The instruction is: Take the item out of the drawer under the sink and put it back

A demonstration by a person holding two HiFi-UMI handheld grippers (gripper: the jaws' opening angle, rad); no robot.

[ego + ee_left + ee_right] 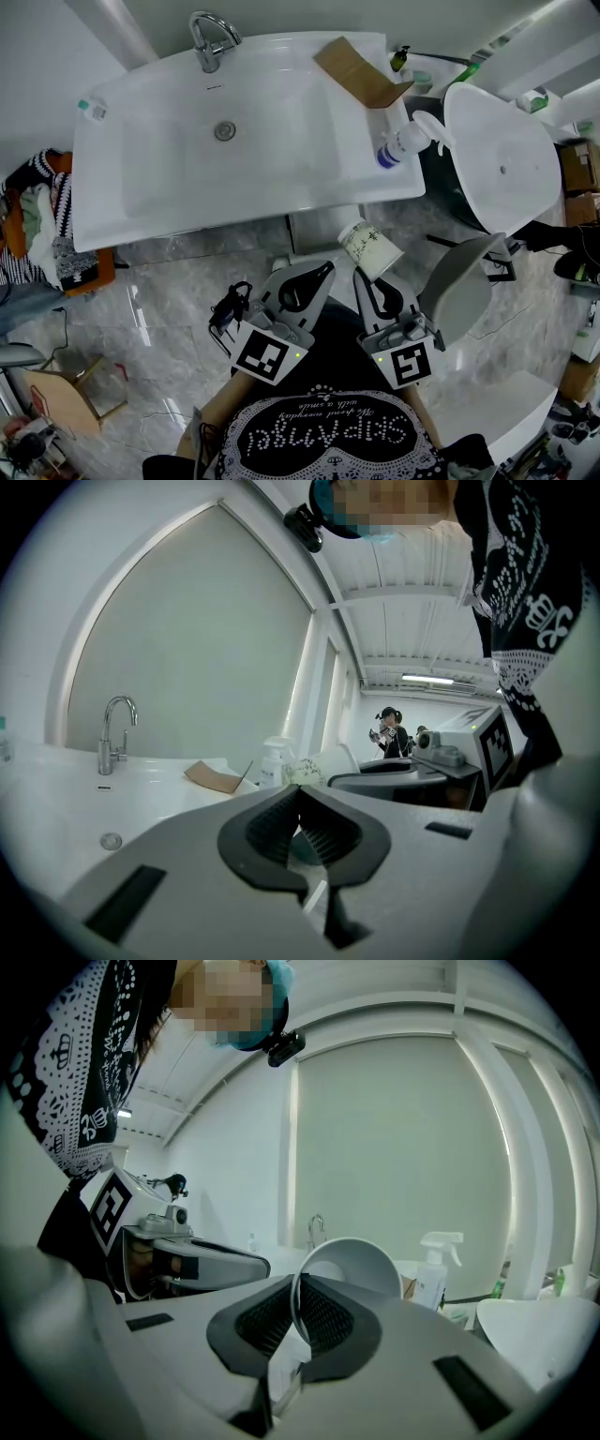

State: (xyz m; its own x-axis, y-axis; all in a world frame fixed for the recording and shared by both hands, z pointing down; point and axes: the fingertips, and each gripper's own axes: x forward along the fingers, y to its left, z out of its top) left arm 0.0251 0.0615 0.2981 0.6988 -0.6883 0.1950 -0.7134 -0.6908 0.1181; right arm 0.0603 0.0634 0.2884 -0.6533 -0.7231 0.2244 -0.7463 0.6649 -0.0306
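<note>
Closest in are two grippers, side by side above the marble floor (159, 309). The right gripper (364, 274) is clamped on the rim of a single white paper cup (368, 248). In the right gripper view the thin cup (352, 1265) wall sits pinched between the ribbed pads (323, 1316) of that gripper (295, 1290), with the cup's open mouth facing back. The cup hangs tilted just in front of the sink's (122, 225) front edge, clear of it. The left gripper (323, 272) has its claw closed with nothing in it; its own view shows this gripper's (300, 796) pads meeting.

On the sink there is one faucet (211, 39), one drain (224, 130), one cardboard sheet (361, 73) overhanging the right rear corner, and one spray bottle (405, 142) at the right edge. A second basin (502, 169) stands to the right.

A grey curved panel (459, 286) is just beside the right gripper and crowds that side. The floor to the left of the grippers lies open.
</note>
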